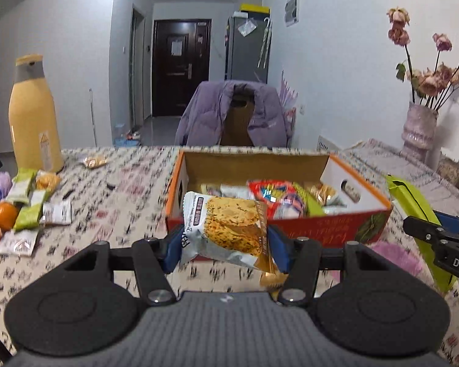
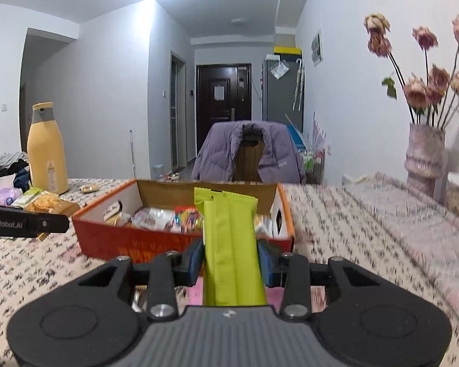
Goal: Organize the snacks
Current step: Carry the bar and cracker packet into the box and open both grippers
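Right wrist: long lime-green snack packet (image 2: 232, 244)

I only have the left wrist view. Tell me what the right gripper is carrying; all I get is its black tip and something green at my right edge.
Observer: The right gripper is shut on a lime-green snack packet, clamped lengthwise between both blue pads.
Operator: Say which way the packet points.
Observer: Its far end points forward, toward the orange cardboard box.
Operator: Report what shows under it, near the gripper body.
Observer: A patch of pink shows just beneath the packet; what it is cannot be told.
Operator: Check the far left behind the yellow bottle.
Observer: Beyond the yellow bottle, a heap of dark and light clothes lies past the table edge.
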{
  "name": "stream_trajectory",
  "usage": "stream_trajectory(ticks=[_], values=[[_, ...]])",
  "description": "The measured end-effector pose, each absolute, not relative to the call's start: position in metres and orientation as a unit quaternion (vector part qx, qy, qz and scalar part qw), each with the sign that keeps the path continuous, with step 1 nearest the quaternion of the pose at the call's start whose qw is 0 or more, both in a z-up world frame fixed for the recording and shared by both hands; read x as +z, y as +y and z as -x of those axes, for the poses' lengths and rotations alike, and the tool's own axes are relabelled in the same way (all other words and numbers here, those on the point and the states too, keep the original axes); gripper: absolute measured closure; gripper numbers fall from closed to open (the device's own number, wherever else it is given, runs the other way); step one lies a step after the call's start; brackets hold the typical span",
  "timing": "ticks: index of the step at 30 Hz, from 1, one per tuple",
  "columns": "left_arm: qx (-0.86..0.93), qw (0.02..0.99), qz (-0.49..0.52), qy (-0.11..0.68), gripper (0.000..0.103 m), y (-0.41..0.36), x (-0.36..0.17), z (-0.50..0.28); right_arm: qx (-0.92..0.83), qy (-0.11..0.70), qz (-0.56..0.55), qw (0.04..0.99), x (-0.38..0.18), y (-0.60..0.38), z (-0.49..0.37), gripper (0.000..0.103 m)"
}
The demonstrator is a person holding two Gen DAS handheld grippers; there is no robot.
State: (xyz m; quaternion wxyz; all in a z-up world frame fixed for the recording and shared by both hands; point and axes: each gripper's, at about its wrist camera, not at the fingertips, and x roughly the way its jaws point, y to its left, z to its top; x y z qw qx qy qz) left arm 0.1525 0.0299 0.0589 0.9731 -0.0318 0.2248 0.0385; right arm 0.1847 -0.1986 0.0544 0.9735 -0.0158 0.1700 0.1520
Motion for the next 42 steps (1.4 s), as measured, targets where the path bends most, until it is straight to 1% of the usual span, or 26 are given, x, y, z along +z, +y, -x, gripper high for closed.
stream_trajectory(ticks=[9, 18, 28, 32, 38, 39, 40, 42], values=[[0.043, 0.981, 0.018, 0.188, 0.044, 0.022, 0.089, -0.177, 0.149, 0.155, 0.014, 0.976, 0.079, -0.19, -0.225, 0.066], [0.054, 0.98, 0.025, 0.19, 0.044, 0.026, 0.094, -0.224, 0.147, 0.16, 0.021, 0.976, 0.085, -0.17, -0.277, 0.066], [0.069, 0.976, 0.032, 0.202, 0.044, 0.033, 0.078, -0.28, 0.14, 0.175, 0.028, 0.974, 0.069, -0.148, -0.321, 0.066], [0.076, 0.976, 0.038, 0.201, 0.044, 0.037, 0.061, -0.288, 0.139, 0.172, 0.033, 0.975, 0.053, -0.146, -0.324, 0.066], [0.08, 0.972, 0.036, 0.218, 0.044, 0.045, 0.041, -0.297, 0.149, 0.193, 0.029, 0.969, 0.038, -0.148, -0.332, 0.066], [0.08, 0.972, 0.035, 0.218, 0.044, 0.046, 0.038, -0.297, 0.149, 0.194, 0.031, 0.969, 0.037, -0.148, -0.332, 0.069], [0.079, 0.972, 0.033, 0.22, 0.044, 0.047, 0.037, -0.296, 0.15, 0.196, 0.031, 0.969, 0.036, -0.147, -0.332, 0.069], [0.075, 0.972, 0.034, 0.221, 0.041, 0.046, 0.035, -0.295, 0.155, 0.2, 0.03, 0.967, 0.035, -0.147, -0.332, 0.068]])
